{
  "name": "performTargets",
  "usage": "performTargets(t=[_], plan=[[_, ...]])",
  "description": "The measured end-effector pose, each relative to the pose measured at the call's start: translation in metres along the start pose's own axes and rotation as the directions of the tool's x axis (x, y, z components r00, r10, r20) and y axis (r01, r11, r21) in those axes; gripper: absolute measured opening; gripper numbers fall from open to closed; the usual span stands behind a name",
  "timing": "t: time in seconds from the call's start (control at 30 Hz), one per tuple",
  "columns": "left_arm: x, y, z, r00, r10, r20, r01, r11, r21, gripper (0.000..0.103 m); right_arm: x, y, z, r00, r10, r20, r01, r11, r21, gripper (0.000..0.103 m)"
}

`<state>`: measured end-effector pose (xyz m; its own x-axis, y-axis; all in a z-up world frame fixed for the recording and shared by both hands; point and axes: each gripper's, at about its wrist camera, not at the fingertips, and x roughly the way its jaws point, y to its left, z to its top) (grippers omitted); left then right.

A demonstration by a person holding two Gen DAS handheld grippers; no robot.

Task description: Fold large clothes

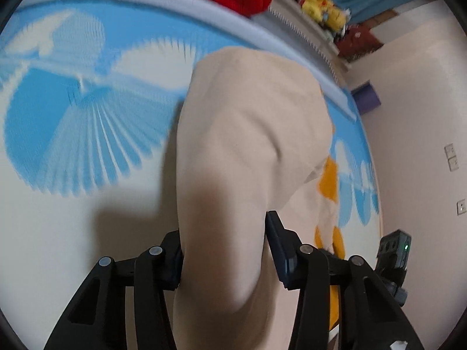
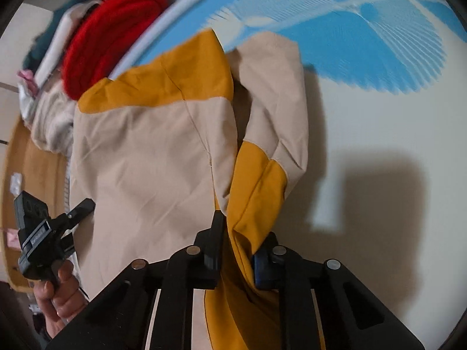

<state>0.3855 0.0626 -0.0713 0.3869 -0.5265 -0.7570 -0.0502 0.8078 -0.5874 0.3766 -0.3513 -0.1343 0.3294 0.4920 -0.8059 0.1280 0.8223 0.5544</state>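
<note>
One sheet, blue and white, spread behind everything in both views. Draped over it and partly lifted: the beige-and-mustard jacket, with its long axis from the bottom centre toward the upper left of the right wrist view, the body panel at centre left and a sleeve hanging at centre right.

Stacked past the sheet's rim, upper left of that view: a red pile among paler clothes, well apart from the jaws.

Glimpsed at the far left edge: a tan tray of some kind, with a few small pale bits in it, too small to name.

Clamped narrowly on mustard sleeve cloth at bottom centre: the right gripper, with the jacket straight ahead of its jaws.

Set wide around a thick beige fold at bottom centre of the left wrist view: the left gripper. Could not tell whether pinching or merely straddling.

Judged equally near, both touching cloth. Looked likely to turn on carrying the sleeve leftward, across the long axis and onto the body panel.
</note>
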Motion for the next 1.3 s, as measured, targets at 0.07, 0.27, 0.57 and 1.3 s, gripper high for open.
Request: performTargets(t=[0.07, 0.27, 0.57, 1.3], plan=[[-0.013, 0.008, 0.015, 0.999, 0.022, 0.046, -0.022, 1.0, 0.005, 0.044, 0.003, 0.022, 0.003, 0.998, 0.055, 0.029, -0.054, 0.998, -0.031, 0.014], [-0.016, 0.048, 0.024, 0.985, 0.169, 0.043, -0.167, 0.985, -0.04, 0.048, 0.021, 0.052, 0.005, 0.997, -0.031, 0.064, 0.037, 0.995, -0.097, 0.024], [-0.02, 0.006, -0.019, 0.98, 0.154, -0.125, -0.113, 0.951, 0.288, 0.051, -0.026, 0.036, -0.011, 0.997, -0.06, 0.047, 0.065, 0.99, -0.128, 0.036], [-0.154, -0.083, -0.199, 0.847, 0.396, 0.354, -0.501, 0.818, 0.284, 0.102, -0.153, 0.126, -0.181, 0.855, -0.302, 0.422, 0.479, 0.772, -0.418, 0.059]])
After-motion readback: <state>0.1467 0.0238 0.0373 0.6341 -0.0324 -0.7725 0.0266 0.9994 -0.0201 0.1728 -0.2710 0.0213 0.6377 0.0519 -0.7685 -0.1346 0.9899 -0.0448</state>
